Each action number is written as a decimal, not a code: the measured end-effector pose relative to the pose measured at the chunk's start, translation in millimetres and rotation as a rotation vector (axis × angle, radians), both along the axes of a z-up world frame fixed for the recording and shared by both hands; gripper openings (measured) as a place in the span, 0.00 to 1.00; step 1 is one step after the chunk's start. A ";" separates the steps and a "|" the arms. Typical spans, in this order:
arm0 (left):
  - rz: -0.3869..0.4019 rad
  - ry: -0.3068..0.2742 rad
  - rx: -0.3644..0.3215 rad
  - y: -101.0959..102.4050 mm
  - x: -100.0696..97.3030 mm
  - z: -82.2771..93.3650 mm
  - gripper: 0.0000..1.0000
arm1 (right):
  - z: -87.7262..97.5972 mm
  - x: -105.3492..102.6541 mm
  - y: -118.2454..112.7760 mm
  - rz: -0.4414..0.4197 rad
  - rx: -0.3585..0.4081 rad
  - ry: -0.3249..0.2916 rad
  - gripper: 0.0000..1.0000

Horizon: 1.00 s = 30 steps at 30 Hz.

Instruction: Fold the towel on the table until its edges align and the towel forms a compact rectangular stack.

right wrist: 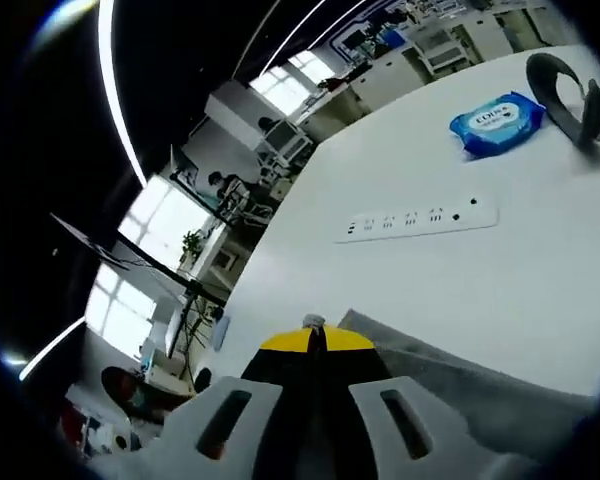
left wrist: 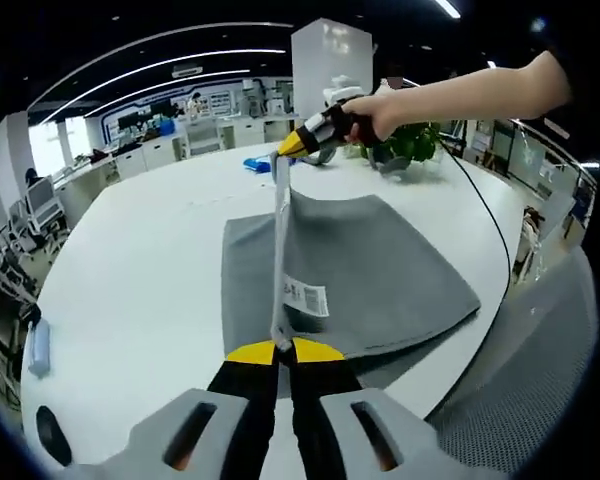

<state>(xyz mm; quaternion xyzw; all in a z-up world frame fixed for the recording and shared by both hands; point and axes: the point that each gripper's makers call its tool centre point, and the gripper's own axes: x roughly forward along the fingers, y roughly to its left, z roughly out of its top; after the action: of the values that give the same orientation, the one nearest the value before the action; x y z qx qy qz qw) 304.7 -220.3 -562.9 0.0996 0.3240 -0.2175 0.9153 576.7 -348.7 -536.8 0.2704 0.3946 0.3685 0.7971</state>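
Observation:
A grey towel (left wrist: 380, 270) lies on the white table (left wrist: 150, 280), with a white label (left wrist: 305, 298) near its front edge. My left gripper (left wrist: 283, 349) is shut on the towel's near corner. The lifted towel edge (left wrist: 280, 250) runs taut from there up to my right gripper (left wrist: 292, 148), held by a person's hand (left wrist: 380, 108) above the far side and shut on the other corner. In the right gripper view, my right gripper (right wrist: 313, 333) is shut with grey towel (right wrist: 470, 385) hanging beneath it, tilted over the table (right wrist: 540, 290).
A blue wipes pack (right wrist: 495, 122), a white power strip (right wrist: 420, 218) and a black curved object (right wrist: 570, 95) lie on the far table. A potted plant (left wrist: 410, 145) stands behind the towel. A small blue item (left wrist: 38, 345) sits at the left edge. Office desks lie beyond.

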 end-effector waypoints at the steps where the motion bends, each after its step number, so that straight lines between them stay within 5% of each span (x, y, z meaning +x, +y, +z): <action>1: -0.009 0.023 0.020 1.0 -0.8 -4.4 0.03 | -4.5 0.5 2.4 0.004 0.001 0.008 0.00; 4: -0.028 0.065 0.070 4.5 1.6 -15.1 0.04 | -20.4 2.5 7.9 -0.006 0.000 0.043 0.00; 8: -0.003 0.111 0.047 8.7 9.0 -26.5 0.04 | -31.0 4.8 18.8 -0.090 0.116 0.143 0.00; 16: 0.069 0.183 0.032 23.1 11.8 -49.4 0.04 | -65.3 11.9 22.8 -0.166 0.158 0.243 0.00; 19: 0.035 0.193 0.174 31.8 10.3 -57.7 0.04 | -70.1 12.3 28.9 -0.164 0.165 0.251 0.00; 22: 0.045 0.196 0.168 28.4 8.9 -65.0 0.05 | -71.3 9.6 36.6 -0.124 0.163 0.226 0.00; 24: 0.051 0.202 0.188 32.4 6.5 -68.3 0.06 | -62.5 8.6 45.2 -0.088 0.239 0.224 0.01; 27: 0.052 0.201 0.287 46.9 6.8 -68.7 0.11 | -59.5 13.2 37.5 -0.112 0.225 0.185 0.06; 30: 0.032 0.132 0.385 55.9 13.6 -60.8 0.19 | -59.1 11.6 25.1 -0.113 0.211 0.166 0.09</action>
<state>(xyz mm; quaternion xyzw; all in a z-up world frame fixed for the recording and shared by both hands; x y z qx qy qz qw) 318.3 -164.5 -623.7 0.2533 0.4206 -0.1432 0.8593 588.3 -323.6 -595.9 0.4038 0.4027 0.3389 0.7483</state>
